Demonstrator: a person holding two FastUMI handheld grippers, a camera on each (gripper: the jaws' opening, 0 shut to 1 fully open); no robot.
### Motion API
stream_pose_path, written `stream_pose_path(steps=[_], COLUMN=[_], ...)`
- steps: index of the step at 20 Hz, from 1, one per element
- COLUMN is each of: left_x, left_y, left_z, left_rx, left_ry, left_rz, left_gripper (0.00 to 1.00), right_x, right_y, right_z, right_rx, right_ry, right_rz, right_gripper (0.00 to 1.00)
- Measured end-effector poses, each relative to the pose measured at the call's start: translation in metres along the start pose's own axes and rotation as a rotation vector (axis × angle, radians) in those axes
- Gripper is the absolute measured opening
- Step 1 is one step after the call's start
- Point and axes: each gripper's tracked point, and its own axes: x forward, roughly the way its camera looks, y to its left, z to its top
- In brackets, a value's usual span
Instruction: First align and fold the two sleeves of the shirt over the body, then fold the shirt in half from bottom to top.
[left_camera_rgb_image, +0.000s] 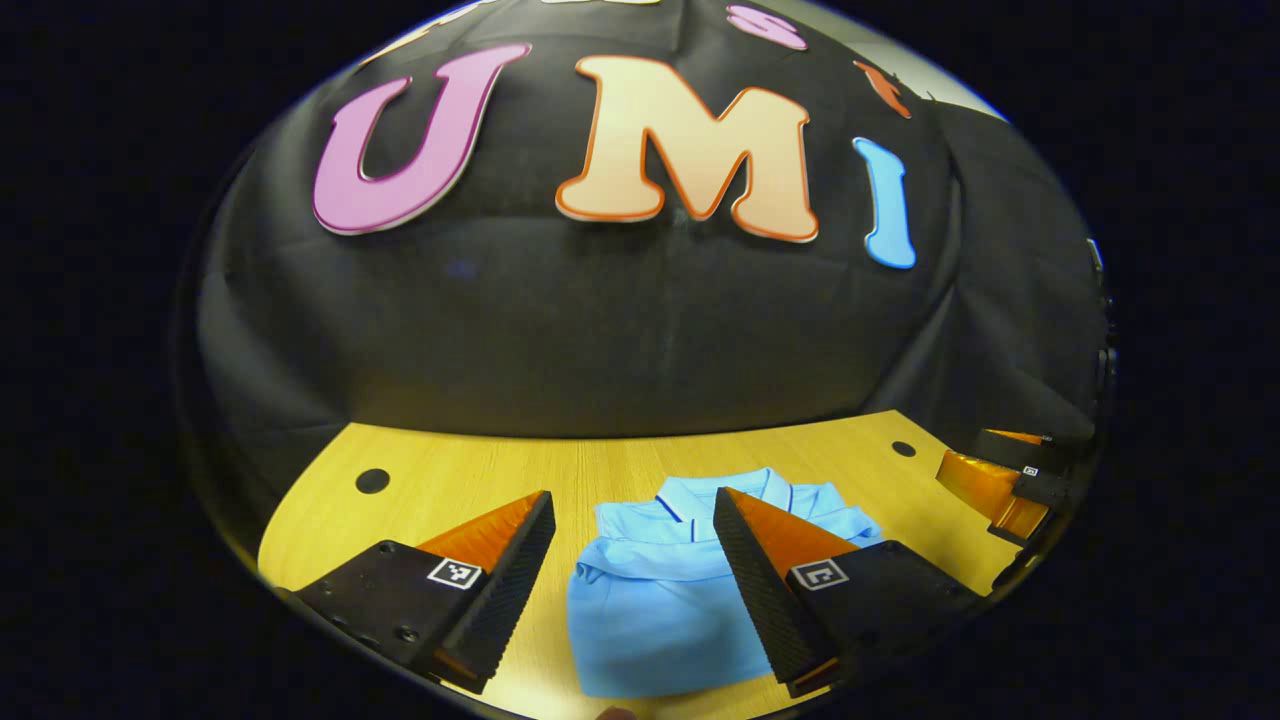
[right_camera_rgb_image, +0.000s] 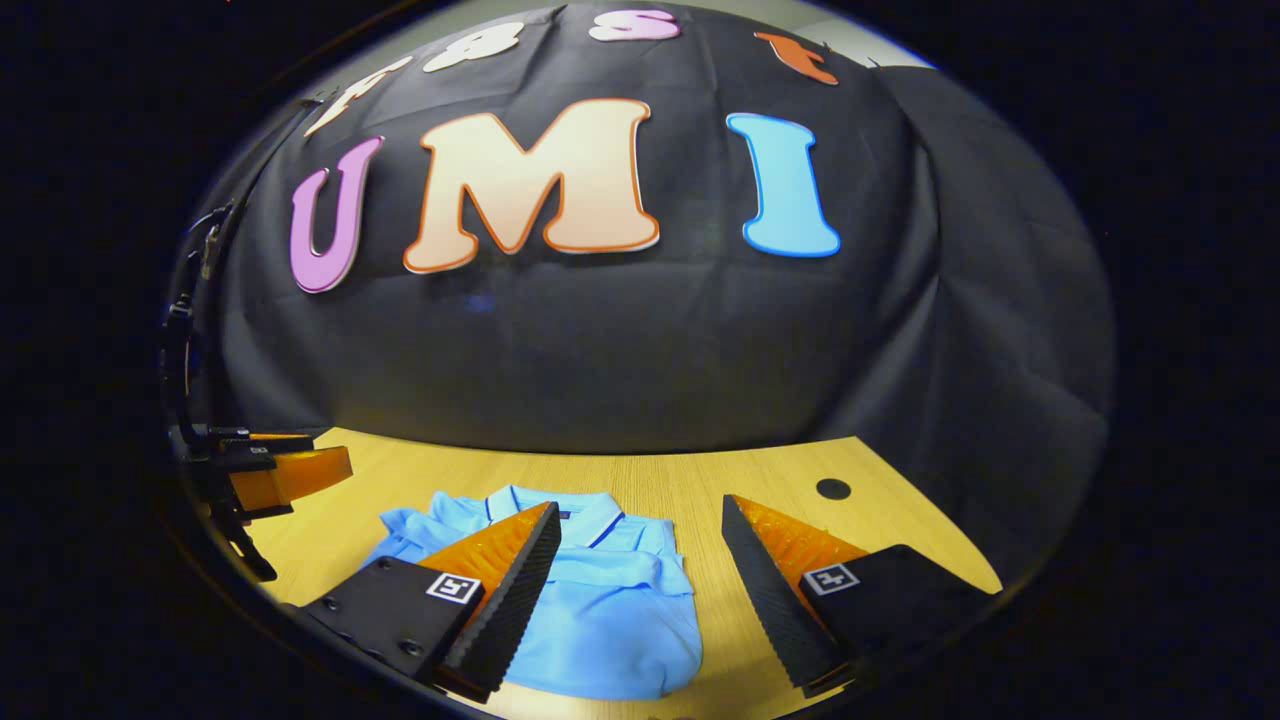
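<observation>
A light blue polo shirt (left_camera_rgb_image: 660, 600) lies folded into a compact rectangle on the wooden table (left_camera_rgb_image: 480, 470), collar at the far end. In the left gripper view my left gripper (left_camera_rgb_image: 632, 510) hangs open above its left half, fingers apart with nothing between them. The right gripper (left_camera_rgb_image: 1000, 480) shows farther off at the right edge. In the right gripper view the shirt (right_camera_rgb_image: 610, 610) sits low and left, and my right gripper (right_camera_rgb_image: 640, 515) is open over its right edge. The left gripper (right_camera_rgb_image: 270, 470) appears at the far left there.
The table has a round dark hole (left_camera_rgb_image: 372, 480) at the far left and another hole (right_camera_rgb_image: 832, 489) at the far right. Black cloth walls close the booth behind and on both sides. Bare wood (right_camera_rgb_image: 760, 470) lies beyond the collar.
</observation>
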Motion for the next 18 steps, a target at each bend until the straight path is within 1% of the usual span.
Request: stream_pose_path(steps=[2,3,4,9,11,14,15,18], left_x=[-0.033,-0.049,-0.062,-0.133,-0.163,-0.192,-0.199,-0.218], left_y=[-0.017,-0.024,-0.027,-0.037,-0.040,-0.045,-0.048,-0.053], left_z=[0.008,0.012,0.018,0.034,0.038,0.043,0.045,0.052], left_rx=[-0.014,-0.018,-0.012,0.041,0.057,0.069,0.070,0.073], left_ry=[-0.028,-0.043,-0.062,-0.144,-0.168,-0.191,-0.200,-0.227], left_rz=[-0.014,-0.022,-0.021,0.025,0.035,0.042,0.038,0.037], left_gripper=[0.96,0.96,0.96,0.95,0.95,0.95,0.94,0.95], right_x=[-0.034,-0.054,-0.070,-0.148,-0.175,-0.206,-0.213,-0.228], right_y=[0.000,-0.002,-0.002,0.005,0.008,0.012,0.013,0.015], right_z=[0.013,0.017,0.023,0.058,0.060,0.052,0.049,0.050], right_rx=[-0.019,-0.031,-0.039,-0.023,-0.008,0.001,0.000,0.010], right_ry=[-0.035,-0.047,-0.062,-0.159,-0.191,-0.190,-0.188,-0.200], right_rz=[0.011,0.014,0.024,0.061,0.072,0.087,0.092,0.100], right_gripper=[1.00,0.99,1.00,1.00,0.99,0.99,1.00,1.00])
